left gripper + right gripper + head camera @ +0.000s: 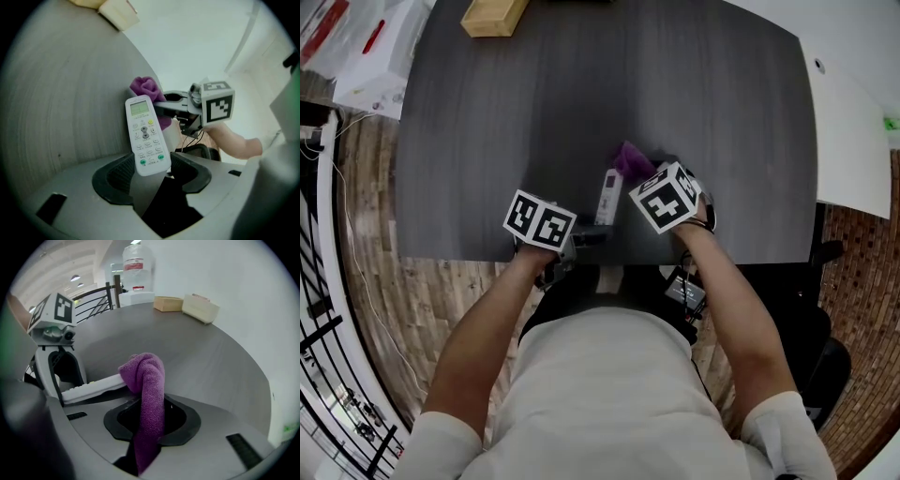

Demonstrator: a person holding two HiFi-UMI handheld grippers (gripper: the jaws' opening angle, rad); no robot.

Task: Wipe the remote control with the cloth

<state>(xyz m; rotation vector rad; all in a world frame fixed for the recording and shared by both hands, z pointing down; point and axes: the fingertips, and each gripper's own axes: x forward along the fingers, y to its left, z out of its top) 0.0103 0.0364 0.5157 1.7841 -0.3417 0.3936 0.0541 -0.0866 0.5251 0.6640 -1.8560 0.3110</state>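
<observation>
Cloth (146, 376) pinched in my right gripper (146, 422), centre frame; left gripper (151, 174) clamps remote (145, 133) (near end). Best, I judge: light strokes along the buttons.

We note a dark grey wood-grain table (581, 112) filling the upper middle of the head view, with a pale wooden box (494, 14) at its top left edge. Plank floor (403, 300) shows lower left, and a white tabletop (858, 131) upper right. In the right gripper view, upper left, are a black railing (93, 301) and lit ceiling lights (75, 277).
</observation>
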